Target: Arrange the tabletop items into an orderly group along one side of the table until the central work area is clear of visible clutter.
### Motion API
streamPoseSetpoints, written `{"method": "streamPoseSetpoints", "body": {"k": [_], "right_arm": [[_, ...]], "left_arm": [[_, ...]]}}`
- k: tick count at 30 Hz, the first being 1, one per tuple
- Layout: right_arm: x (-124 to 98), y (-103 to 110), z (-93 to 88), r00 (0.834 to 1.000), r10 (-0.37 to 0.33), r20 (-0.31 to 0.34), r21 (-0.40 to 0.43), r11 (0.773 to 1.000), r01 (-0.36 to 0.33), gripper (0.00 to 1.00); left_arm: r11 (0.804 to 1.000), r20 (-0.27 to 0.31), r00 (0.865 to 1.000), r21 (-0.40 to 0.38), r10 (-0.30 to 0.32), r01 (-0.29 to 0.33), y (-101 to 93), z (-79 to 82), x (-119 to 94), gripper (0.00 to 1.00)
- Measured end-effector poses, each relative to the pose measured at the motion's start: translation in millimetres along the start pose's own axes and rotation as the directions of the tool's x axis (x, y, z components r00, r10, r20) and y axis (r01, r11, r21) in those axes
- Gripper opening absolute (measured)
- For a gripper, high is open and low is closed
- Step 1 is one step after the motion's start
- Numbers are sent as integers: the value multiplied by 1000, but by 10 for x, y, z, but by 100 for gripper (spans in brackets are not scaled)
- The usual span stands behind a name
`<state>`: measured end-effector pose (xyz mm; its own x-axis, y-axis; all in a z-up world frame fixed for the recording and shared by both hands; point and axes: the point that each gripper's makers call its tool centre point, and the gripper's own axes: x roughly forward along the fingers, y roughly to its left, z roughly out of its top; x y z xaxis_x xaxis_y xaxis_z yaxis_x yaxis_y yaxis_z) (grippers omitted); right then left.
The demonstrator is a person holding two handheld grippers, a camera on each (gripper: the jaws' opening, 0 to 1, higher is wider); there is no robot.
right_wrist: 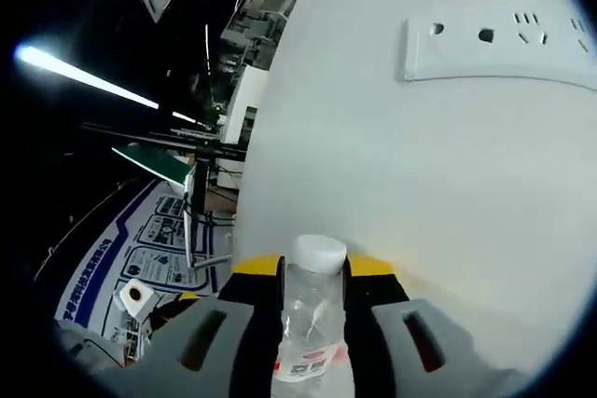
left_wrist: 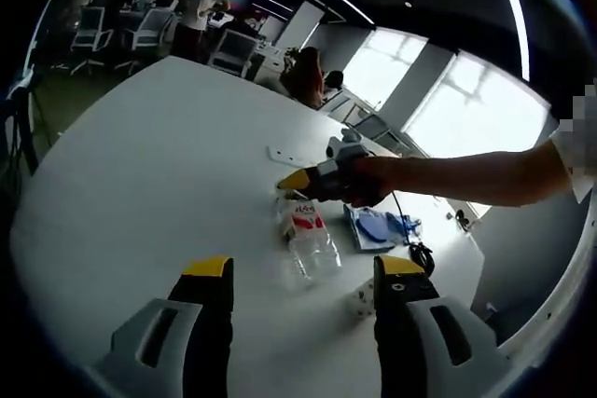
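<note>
— Bottle (right_wrist: 312, 323) first: where do we have it?
— We have it lying on the white table (left_wrist: 168, 156), its neck clamped between the jaws of our right gripper (left_wrist: 297, 181), near the power strip (right_wrist: 504, 44).
— And our left gripper (left_wrist: 303, 277)?
— We hold it spread wide, gripping nothing, just short of the bottle and a small die (left_wrist: 364, 297).

Office chairs (left_wrist: 149, 30) and a standing person (left_wrist: 199, 8) fill the far room beside bright windows (left_wrist: 466, 104), a ceiling light strip (right_wrist: 89, 79) glows, and printed posters (right_wrist: 154, 249) lie below the table's edge.
</note>
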<state>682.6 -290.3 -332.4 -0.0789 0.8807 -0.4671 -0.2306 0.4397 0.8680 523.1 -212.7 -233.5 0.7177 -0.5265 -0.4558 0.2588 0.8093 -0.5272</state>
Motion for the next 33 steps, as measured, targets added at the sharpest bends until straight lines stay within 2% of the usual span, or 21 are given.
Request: {"method": "streamPoseSetpoints", "body": {"k": [3, 8, 12, 19, 28, 33], "right_arm": [[-10, 1, 10, 1000, -6, 7, 9, 1000, 6, 20], [-7, 93, 15, 1000, -8, 25, -33, 999, 9, 19], [-22, 139, 83, 999, -10, 48, -70, 997, 14, 19], [-71, 301, 57, 997, -19, 72, -131, 991, 29, 18], [-150, 521, 58, 993, -34, 111, -249, 966, 61, 18], [-217, 628, 75, 986, -37, 160, -297, 951, 84, 18]], "left_arm": [[1000, 4, 1000, -9, -1, 1, 15, 2, 23, 61], [1000, -7, 1000, 3, -2, 2, 44, -4, 60, 61], [1000, -11, 1000, -1, -21, 21, 43, 9, 118, 61], [998, -17, 998, 4, -68, 68, 17, 46, 277, 60], [983, -35, 983, 6, -182, 182, -43, 146, 774, 61], [973, -69, 971, 22, -227, 229, -120, 110, 1056, 61]]}}
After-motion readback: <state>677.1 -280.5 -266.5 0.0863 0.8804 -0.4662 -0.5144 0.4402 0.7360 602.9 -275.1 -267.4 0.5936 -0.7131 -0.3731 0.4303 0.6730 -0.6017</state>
